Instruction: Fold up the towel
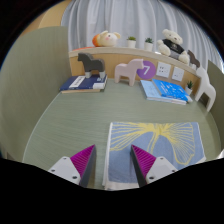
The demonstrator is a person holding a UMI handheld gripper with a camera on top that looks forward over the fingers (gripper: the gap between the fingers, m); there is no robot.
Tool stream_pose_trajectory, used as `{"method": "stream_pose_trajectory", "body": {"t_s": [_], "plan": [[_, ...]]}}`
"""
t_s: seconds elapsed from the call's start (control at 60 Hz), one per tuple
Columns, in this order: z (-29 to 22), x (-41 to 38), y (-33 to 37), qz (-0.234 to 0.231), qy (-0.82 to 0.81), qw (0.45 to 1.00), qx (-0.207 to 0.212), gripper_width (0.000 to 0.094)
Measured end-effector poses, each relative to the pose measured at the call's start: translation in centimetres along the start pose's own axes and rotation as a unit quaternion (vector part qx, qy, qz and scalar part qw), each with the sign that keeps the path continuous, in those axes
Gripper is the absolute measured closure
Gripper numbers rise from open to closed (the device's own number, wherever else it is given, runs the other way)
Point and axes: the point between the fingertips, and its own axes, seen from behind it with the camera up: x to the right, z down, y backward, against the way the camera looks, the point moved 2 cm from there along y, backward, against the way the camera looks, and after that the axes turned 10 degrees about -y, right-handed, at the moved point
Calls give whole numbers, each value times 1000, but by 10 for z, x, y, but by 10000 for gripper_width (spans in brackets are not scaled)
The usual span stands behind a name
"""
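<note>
A light blue towel (160, 150) with a yellow line pattern lies flat on the green table (70, 115). Its near left corner lies between my fingers, and the rest spreads out ahead and to the right. My gripper (113, 163) is open above the towel's near edge. The left magenta pad (80, 160) is over bare table just left of the towel's edge. The right pad (146, 160) is over the towel. Nothing is held between the fingers.
At the table's far side stand a dark toy horse (88, 68), a white wooden horse (136, 72), and books (163, 91) lying flat. A shelf (130, 52) behind holds plush toys and small potted plants. A curtain hangs behind.
</note>
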Motion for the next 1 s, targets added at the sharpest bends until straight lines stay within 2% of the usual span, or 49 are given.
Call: {"method": "stream_pose_trajectory", "body": {"t_s": [0.05, 0.067, 0.167, 0.2, 0.217, 0.333, 0.383, 0.467, 0.6, 0.7, 0.783, 0.85, 0.933, 1.0], "plan": [[5, 5, -7, 18, 13, 1000, -15, 347], [-1, 3, -6, 24, 20, 999, -8, 380], [-1, 12, -10, 36, 17, 999, 5, 709], [-4, 13, -14, 52, 21, 998, 11, 835], [-4, 17, -13, 54, 30, 998, 12, 853], [-4, 16, -16, 49, 26, 998, -1, 873], [-7, 15, -8, 33, 14, 999, -14, 880], [-33, 22, 8, 19, -2, 1000, 4, 880], [-84, 77, 47, 54, -14, 997, 46, 880], [-113, 133, 73, 70, -25, 995, 60, 881], [-116, 187, 84, 88, -10, 995, 50, 871], [-106, 226, 82, 92, -14, 995, 37, 829], [-83, 273, 73, 98, -9, 995, 11, 637], [-65, 303, 68, 109, -8, 994, -2, 565]]}}
